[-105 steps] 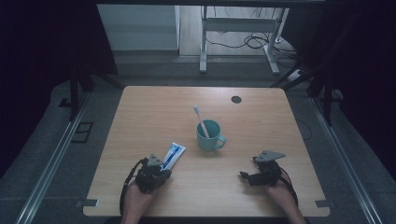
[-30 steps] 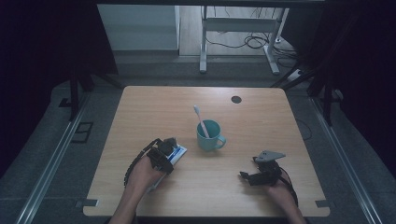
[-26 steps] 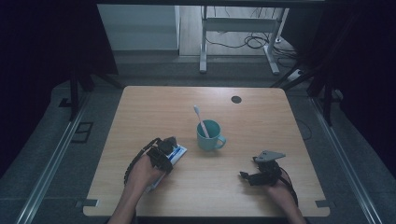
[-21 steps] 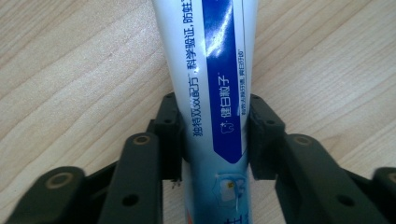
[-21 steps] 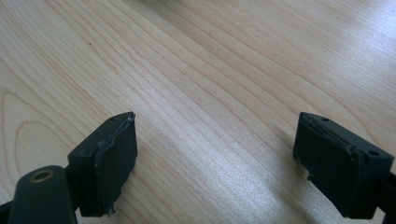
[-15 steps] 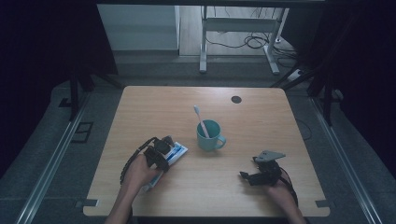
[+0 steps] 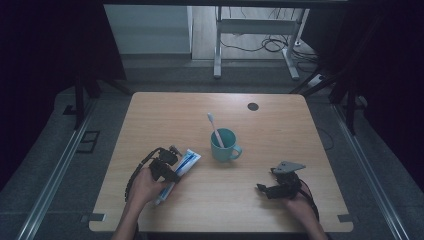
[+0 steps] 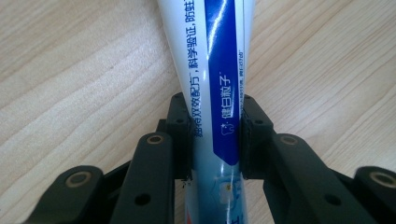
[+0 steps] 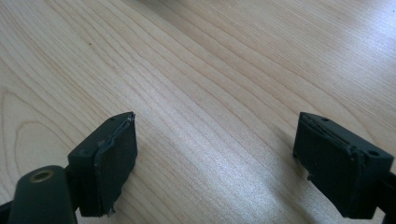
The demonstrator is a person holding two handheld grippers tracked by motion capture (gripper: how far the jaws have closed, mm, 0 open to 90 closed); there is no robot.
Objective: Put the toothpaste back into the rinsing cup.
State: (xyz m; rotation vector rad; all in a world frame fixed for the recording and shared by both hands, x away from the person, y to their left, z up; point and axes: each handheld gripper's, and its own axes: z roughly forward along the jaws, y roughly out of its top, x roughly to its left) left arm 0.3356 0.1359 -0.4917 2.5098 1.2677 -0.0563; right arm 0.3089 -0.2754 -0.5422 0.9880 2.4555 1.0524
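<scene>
Toothpaste tube (image 8: 219, 84) sits clamped between our left gripper (image 8: 216, 140) jaws: both black pads press on its white-and-blue sides, and the jaws have just been closing onto it, so we now hold it in a firm narrow grip. Beyond the pads, the tube runs straight ahead along the jaw axis, widening toward its far end, while its near end passes back between the jaw arms toward the gripper body. Beneath the jaws and the tube we see the wooden table (image 8: 70, 70), on which the tube lies flat. Our right gripper (image 9: 215, 163) has its jaws spread wide, with nothing between the pads except bare wood grain. From the high view, the left gripper (image 7: 167, 167) lies over the middle of the tube (image 7: 186, 162), and ahead of its jaws and off to their right side stands a teal mug (image 7: 225, 146) with a toothbrush (image 7: 215, 129) leaning in it, close to the tube's far end but apart from it. The right gripper (image 7: 274, 190) rests well apart from the tube, with the mug farther off beyond its jaws.
</scene>
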